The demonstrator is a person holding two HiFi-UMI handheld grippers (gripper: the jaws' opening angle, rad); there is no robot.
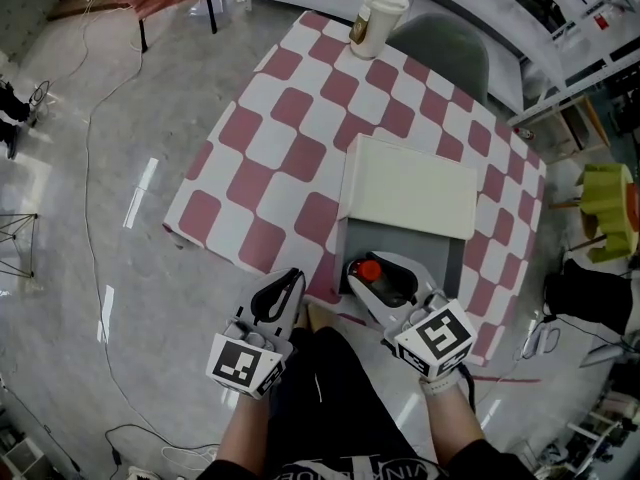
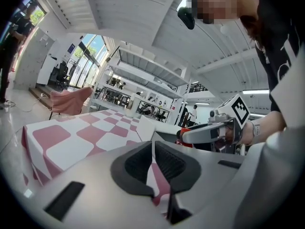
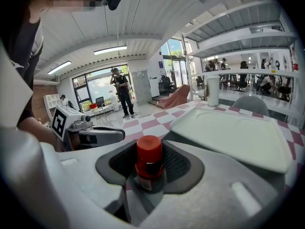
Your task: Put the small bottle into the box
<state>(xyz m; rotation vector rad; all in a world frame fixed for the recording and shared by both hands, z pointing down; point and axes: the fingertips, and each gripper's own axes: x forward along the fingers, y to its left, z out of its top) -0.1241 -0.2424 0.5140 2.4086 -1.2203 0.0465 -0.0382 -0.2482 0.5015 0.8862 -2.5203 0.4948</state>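
Observation:
The small bottle, dark with a red cap, stands upright between the pads of my right gripper, which is shut on it. It hangs over the near end of the grey box. The box's white lid lies open beyond it. In the right gripper view the bottle fills the middle of the gripper, with the lid to the right. My left gripper is shut and empty at the table's front edge, left of the box. Its pads meet in the left gripper view.
A pink-and-white checked cloth covers the table. A paper cup with a lid stands at the far edge, with a grey chair behind it. A green stool and scissors are at the right. Cables run over the floor at the left.

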